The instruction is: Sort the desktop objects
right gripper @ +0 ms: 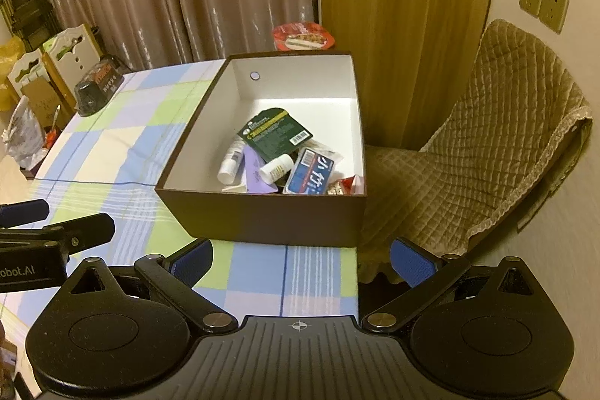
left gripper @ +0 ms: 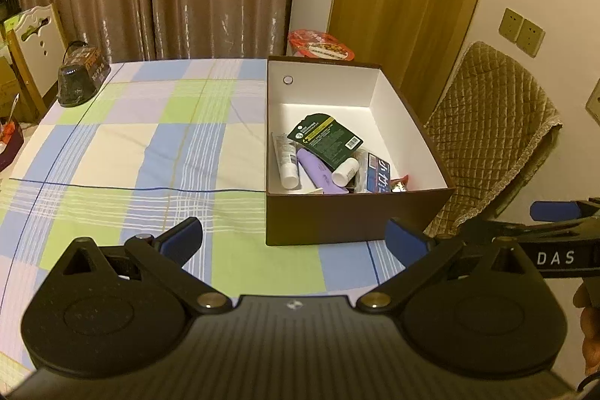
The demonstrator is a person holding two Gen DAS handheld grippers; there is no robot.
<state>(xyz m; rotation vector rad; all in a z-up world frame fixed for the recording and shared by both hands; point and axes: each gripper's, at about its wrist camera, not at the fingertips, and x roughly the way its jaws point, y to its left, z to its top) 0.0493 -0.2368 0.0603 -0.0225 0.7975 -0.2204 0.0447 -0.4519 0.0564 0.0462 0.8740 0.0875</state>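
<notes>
A brown box with a white inside (left gripper: 330, 220) (right gripper: 262, 216) stands on the checked tablecloth (left gripper: 123, 145) (right gripper: 112, 145). It holds a dark green packet (left gripper: 324, 137) (right gripper: 279, 134), a white tube (left gripper: 285, 160) (right gripper: 230, 160), a purple tube (left gripper: 318, 171) (right gripper: 257, 173), a small white bottle (left gripper: 345, 170) (right gripper: 276, 167) and a blue packet (left gripper: 378, 177) (right gripper: 311, 175). My left gripper (left gripper: 294, 240) is open and empty, held in front of the box. My right gripper (right gripper: 302, 261) is open and empty at the box's near right corner.
A dark plastic-wrapped container (left gripper: 80, 74) (right gripper: 98, 85) sits at the table's far left corner. A red instant-noodle bowl (left gripper: 320, 44) (right gripper: 303, 36) stands behind the box. A chair with a quilted brown cover (left gripper: 491, 137) (right gripper: 487, 145) is right of the table.
</notes>
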